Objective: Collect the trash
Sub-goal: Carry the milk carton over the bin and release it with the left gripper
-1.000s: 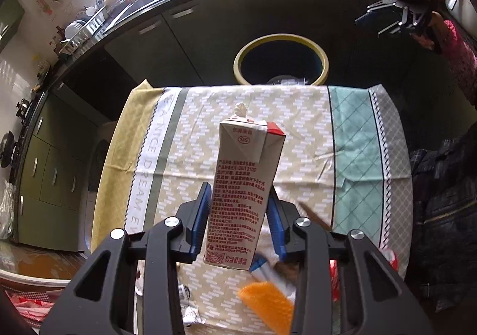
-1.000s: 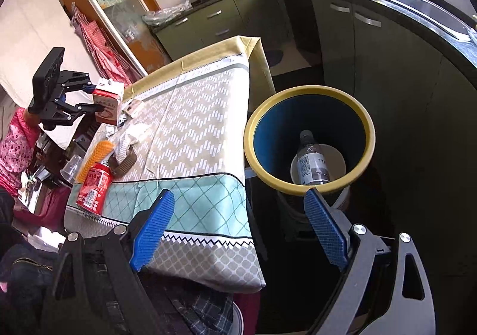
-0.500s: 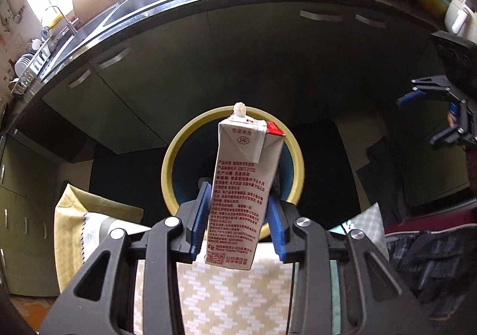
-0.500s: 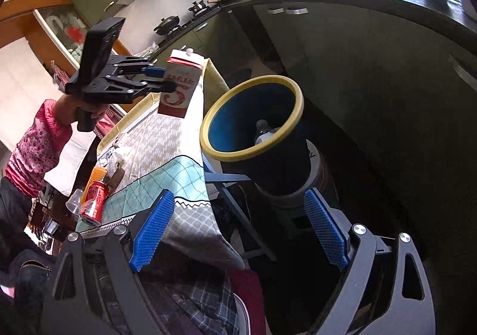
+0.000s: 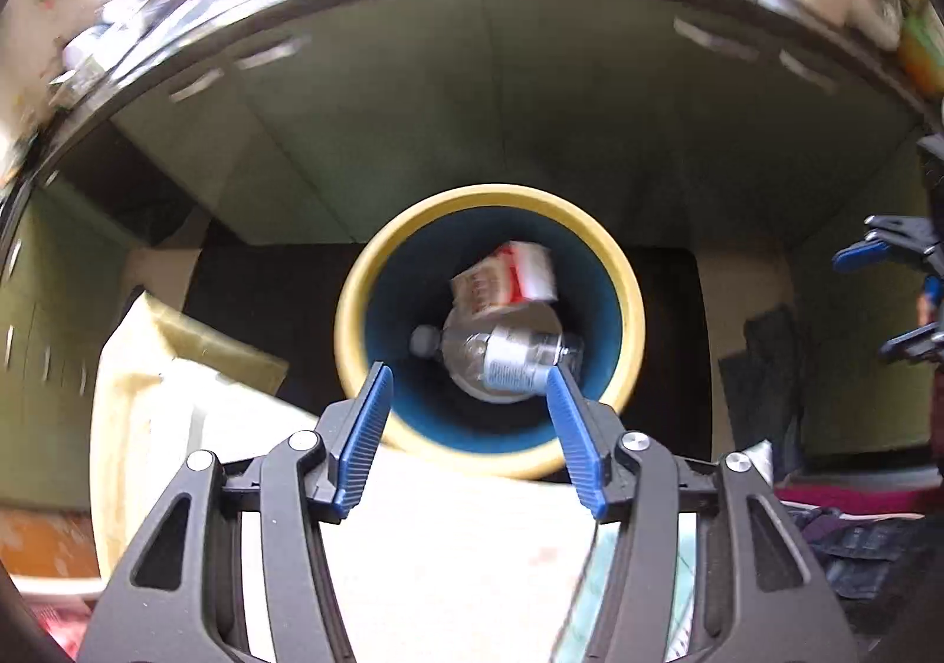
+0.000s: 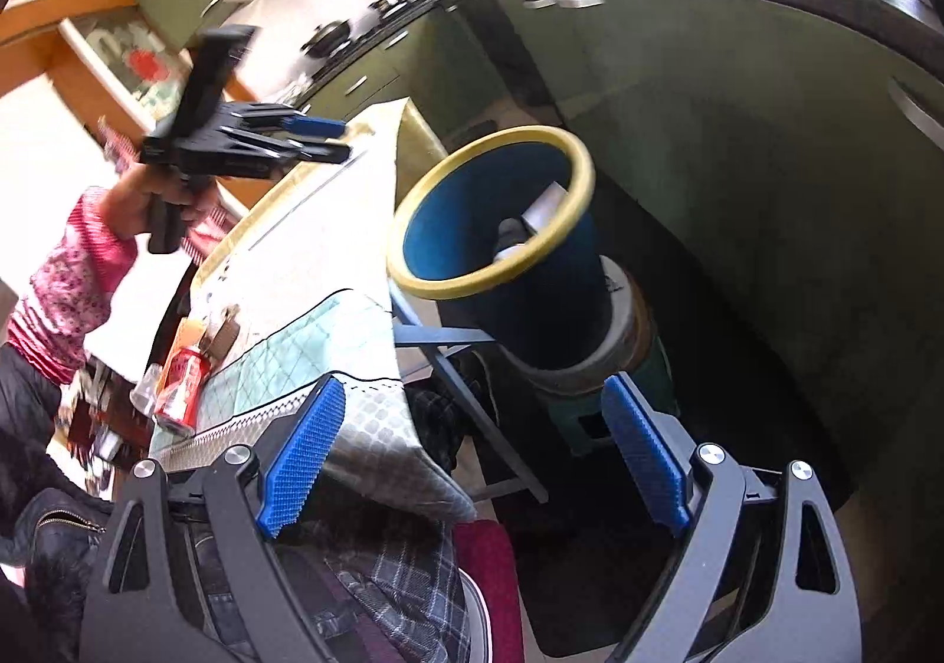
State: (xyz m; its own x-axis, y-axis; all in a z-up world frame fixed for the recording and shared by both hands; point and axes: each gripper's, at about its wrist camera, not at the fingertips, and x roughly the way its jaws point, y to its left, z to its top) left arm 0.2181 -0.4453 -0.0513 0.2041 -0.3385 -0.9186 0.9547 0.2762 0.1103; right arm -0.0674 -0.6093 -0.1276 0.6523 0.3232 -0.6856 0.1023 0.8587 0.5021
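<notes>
The red-and-white milk carton [image 5: 507, 279] lies blurred inside the blue bin with the yellow rim [image 5: 489, 194], above a clear plastic bottle [image 5: 507, 356] at the bottom. My left gripper [image 5: 467, 374] hovers over the bin's near edge; its jaws are opening with nothing between them. In the right wrist view the left gripper [image 6: 318, 138] is held out over the table's far end, beside the bin [image 6: 489, 273]. My right gripper [image 6: 472, 386] stands open and empty, low near the table corner, apart from the bin.
The table's patterned cloth [image 6: 307, 262] reaches to the bin. A red can [image 6: 180, 389], an orange packet [image 6: 183, 338] and a clear cup [image 6: 144, 391] lie at its near left end. Green cabinets [image 6: 737, 161] curve behind the bin. Clothes [image 6: 383, 574] lie below my right gripper.
The left gripper carried the carton from over the table to above the bin, then opened; the carton fell into the bin. The right gripper swung a little and stayed open.
</notes>
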